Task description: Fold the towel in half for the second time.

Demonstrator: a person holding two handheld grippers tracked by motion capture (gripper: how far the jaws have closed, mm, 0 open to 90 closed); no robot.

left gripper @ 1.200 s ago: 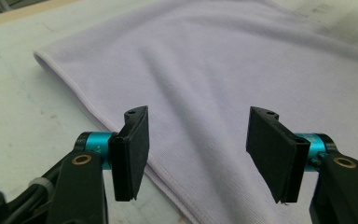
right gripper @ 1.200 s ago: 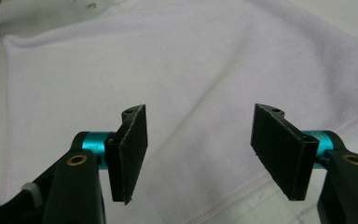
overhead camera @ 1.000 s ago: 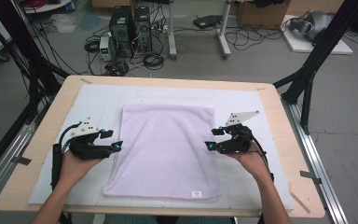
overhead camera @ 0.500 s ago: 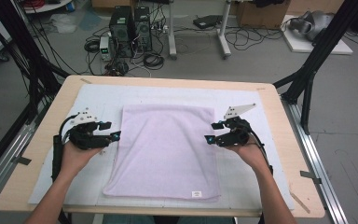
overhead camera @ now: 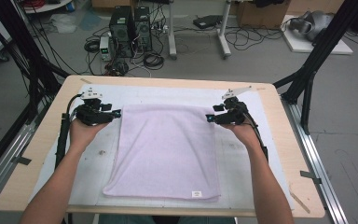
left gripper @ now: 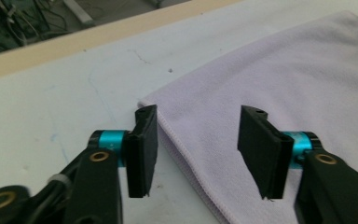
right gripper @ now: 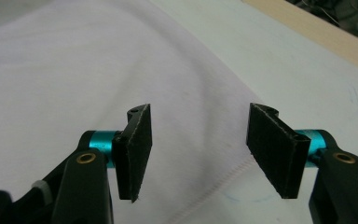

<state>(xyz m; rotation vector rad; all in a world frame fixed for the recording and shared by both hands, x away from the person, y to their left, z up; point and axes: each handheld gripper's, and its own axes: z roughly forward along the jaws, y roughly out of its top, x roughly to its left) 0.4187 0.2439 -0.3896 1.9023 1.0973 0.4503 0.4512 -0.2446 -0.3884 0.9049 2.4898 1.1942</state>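
The towel (overhead camera: pixel 165 151) lay flat on the surface (overhead camera: pixel 37 154), nothing folded yet; the left gripper (overhead camera: pixel 115 113) and right gripper (overhead camera: pixel 209 118) stood at its far corners, jaws part-open and just closing, straddling its edges without pinching; grasping and folding remained.

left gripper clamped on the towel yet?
No: in the left gripper view the left gripper stands open astride the towel edge, pads clear of it.

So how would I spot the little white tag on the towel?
Find the wooden table with the pale purple towel spread flat across its middle. Follow the towel's edge nearest the person towards its right corner: the tag is a tiny white rectangle, the one mark on that plain cloth.
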